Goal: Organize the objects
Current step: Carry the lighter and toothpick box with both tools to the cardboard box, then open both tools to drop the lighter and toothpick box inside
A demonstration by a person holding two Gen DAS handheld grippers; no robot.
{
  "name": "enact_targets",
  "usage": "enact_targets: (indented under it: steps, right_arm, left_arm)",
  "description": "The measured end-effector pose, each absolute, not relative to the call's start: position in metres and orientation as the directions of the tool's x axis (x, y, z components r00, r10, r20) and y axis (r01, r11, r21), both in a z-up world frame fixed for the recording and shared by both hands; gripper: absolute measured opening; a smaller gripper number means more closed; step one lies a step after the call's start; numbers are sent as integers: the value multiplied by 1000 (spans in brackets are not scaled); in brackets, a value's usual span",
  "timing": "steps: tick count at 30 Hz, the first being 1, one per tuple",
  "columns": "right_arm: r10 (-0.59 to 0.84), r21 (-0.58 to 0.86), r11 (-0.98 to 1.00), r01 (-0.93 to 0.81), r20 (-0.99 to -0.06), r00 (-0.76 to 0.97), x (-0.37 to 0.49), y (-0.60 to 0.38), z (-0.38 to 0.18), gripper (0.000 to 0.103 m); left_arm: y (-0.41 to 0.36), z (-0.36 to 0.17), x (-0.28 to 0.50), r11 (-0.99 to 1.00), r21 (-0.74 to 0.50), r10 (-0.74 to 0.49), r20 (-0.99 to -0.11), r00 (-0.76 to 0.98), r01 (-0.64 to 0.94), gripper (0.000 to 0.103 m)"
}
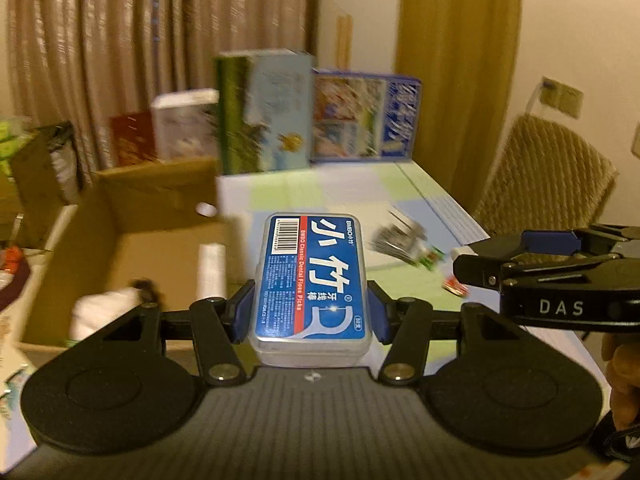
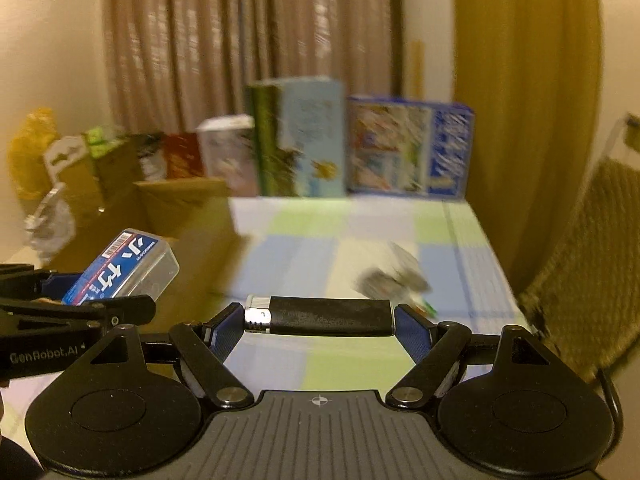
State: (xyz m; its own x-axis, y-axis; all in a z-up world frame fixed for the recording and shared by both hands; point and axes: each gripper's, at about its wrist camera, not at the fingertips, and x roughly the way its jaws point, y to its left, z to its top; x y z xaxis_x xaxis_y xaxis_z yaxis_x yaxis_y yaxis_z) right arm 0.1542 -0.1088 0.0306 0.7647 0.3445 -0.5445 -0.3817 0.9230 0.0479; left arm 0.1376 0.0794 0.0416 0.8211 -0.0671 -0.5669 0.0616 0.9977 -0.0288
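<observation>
Landmark: the open cardboard box [image 1: 132, 240] at the left edge of the checked table [image 1: 432, 196].

Far left of the box, clutter of bags and cartons, blurred. Inside the box: a white roll [image 1: 212, 268] upright near its right wall, a white bundle [image 1: 104, 312] at its near corner, details too blurred to tell.

Just right of the box, left gripper [image 1: 310, 312] clamped on the dental floss pick case [image 1: 314, 280]: clear plastic, blue label, barcode end pointing away, blue pads pressing its two long sides. Case is held up off the table, beside the box's right wall. In the right wrist view the same case [image 2: 124, 268] shows tilted, over the box's near right corner.

Behind the box, against the curtain [image 1: 120, 40], a row of upright boxes: red one [image 1: 132, 136], white one [image 1: 184, 124], tall green-blue one [image 1: 264, 112], blue picture one [image 1: 364, 116].

Further right of the box, on the table, a blurred grey-green packet [image 1: 404, 240] and a small red-white item [image 1: 456, 286], partly hidden by the other gripper.

Right gripper [image 2: 320, 322] clamped endwise on a black lighter [image 2: 320, 316], lying crosswise, metal head toward the box, pads on both ends. Held above the table, well right of the box.

Far right: wicker chair [image 1: 548, 176], yellow curtain [image 1: 456, 60].
</observation>
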Motion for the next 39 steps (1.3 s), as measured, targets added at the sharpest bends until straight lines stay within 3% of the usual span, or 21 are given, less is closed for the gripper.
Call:
enact_targets:
  steps: [14,31,32,34,39]
  right_arm:
    - [513,46,814,-580,-526,678,149,23,43,78]
    - [519,67,803,-592,-567,640,195,68,19,78]
    - [519,70,804,-591,-569,638,196,68,19,78]
    - [519,73,803,-592,-573,634,197,69,17,78]
    - [525,87,801,-592,-577,626,200,70,14,78]
  left_arm:
    - [213,60,115,995,64,100,-578,810,-78,51]
    - [265,28,166,999,-6,28,-630,776,-41,52]
    - [266,25,170,999,-9,25,-637,770,-40,53]
    - [269,22,173,998,-8,40,-646,763,-60,73]
    - [279,21,164,997,-10,57,-637,769,-82,73]
